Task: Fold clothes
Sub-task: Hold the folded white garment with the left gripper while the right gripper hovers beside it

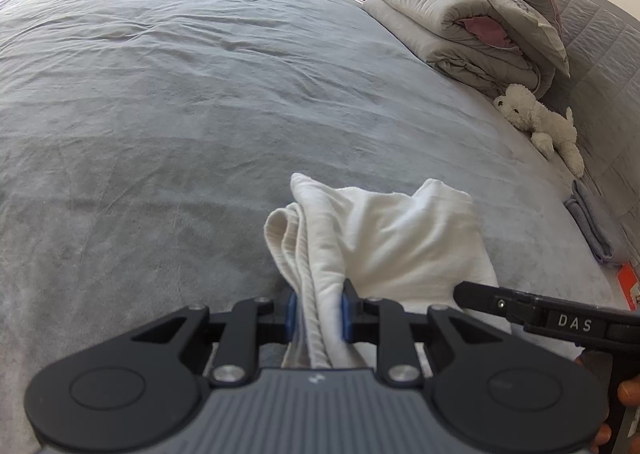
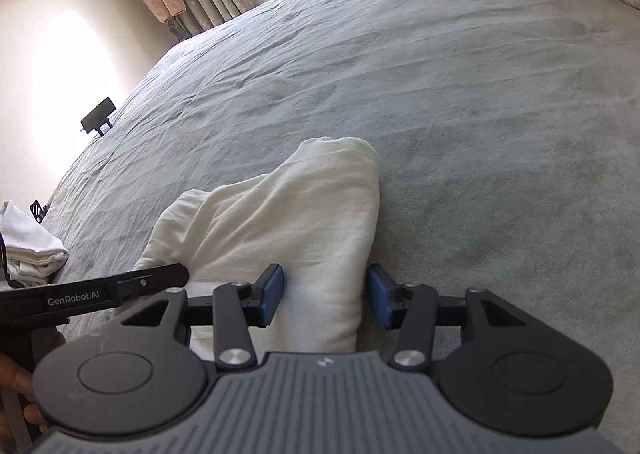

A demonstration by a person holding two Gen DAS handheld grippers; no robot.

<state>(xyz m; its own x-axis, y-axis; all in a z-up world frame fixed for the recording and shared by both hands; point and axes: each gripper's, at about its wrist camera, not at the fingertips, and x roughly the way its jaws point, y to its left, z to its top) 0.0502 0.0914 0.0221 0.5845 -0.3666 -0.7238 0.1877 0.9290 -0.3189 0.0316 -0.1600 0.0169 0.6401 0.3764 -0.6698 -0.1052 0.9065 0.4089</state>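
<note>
A white garment [image 1: 392,238] lies bunched and partly folded on the grey bed sheet [image 1: 200,94], close in front of both grippers. My left gripper [image 1: 318,314] is shut on a gathered edge of it, with the cloth squeezed between the blue pads. In the right wrist view the same white garment [image 2: 280,222] runs between the fingers of my right gripper [image 2: 326,296]. Those jaws stand apart, and the right pad [image 2: 380,300] is clear of the cloth. The left gripper's finger [image 2: 120,286] shows at the left of that view, and the right gripper's finger [image 1: 520,306] at the right of the left wrist view.
Folded grey quilts [image 1: 460,26] and a white plush toy [image 1: 540,122] lie along the headboard side. A small folded grey cloth [image 1: 592,222] sits near the bed's right edge. A pile of white clothes [image 2: 28,250] rests at the left edge. Wide grey sheet stretches ahead.
</note>
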